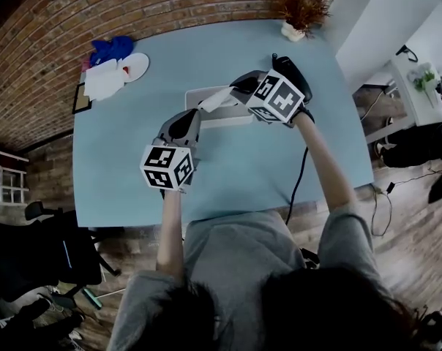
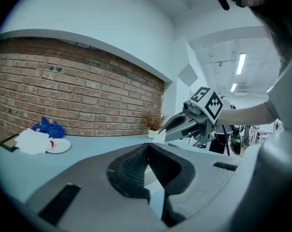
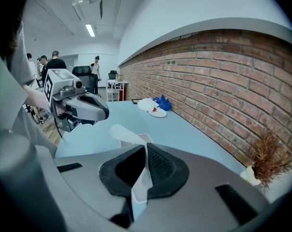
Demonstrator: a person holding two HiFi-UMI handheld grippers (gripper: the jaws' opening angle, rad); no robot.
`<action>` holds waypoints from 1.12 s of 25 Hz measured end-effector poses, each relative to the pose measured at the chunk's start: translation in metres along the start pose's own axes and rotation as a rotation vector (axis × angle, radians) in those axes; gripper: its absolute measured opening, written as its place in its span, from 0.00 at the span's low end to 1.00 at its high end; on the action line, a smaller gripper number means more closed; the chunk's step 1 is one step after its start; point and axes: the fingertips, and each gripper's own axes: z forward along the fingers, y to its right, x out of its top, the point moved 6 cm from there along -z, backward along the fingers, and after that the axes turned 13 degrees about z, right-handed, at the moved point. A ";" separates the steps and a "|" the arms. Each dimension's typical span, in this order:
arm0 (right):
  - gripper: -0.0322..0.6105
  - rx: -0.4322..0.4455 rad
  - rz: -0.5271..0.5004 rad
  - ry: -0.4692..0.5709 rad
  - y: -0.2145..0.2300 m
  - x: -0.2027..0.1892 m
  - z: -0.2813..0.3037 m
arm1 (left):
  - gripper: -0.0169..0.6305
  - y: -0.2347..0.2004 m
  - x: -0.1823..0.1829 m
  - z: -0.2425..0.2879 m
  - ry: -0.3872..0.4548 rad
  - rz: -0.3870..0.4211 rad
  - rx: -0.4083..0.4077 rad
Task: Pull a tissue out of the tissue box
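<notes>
Pale blue table (image 1: 126,167) under brick wall (image 1: 133,13). Right gripper (image 3: 146,148), centre frame, jaws clamped on white tissue (image 3: 125,133), strip stretched over tissue box (image 1: 197,97) at mid-table. Left gripper (image 2: 146,146) just lower left of box, jaws together, nothing between. White plate (image 1: 135,66), blue cloth (image 1: 111,48) upper left; dried plant (image 1: 301,6) top right.

Smooth, matt pale-blue table (image 1: 126,167) below a rough red brick wall (image 1: 133,6). Thin white paper tissue (image 3: 140,187) pinched in the matt grey plastic right gripper (image 3: 145,147), against ribbed black pads (image 3: 159,166). Glossy white plate (image 1: 135,66) near the table's far left corner.
</notes>
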 end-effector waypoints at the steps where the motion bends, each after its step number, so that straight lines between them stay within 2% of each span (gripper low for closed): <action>1: 0.05 0.001 0.007 0.013 0.000 0.001 -0.003 | 0.03 0.000 0.001 -0.001 0.006 0.002 0.003; 7: 0.05 0.003 0.034 0.081 -0.003 0.003 -0.017 | 0.03 -0.001 0.015 -0.005 0.042 0.024 0.016; 15: 0.05 0.000 0.130 0.216 -0.009 0.004 -0.037 | 0.03 0.000 0.031 -0.019 0.087 0.051 0.036; 28: 0.05 -0.116 0.275 0.458 -0.031 -0.014 -0.071 | 0.03 0.011 0.046 -0.049 0.142 0.090 0.072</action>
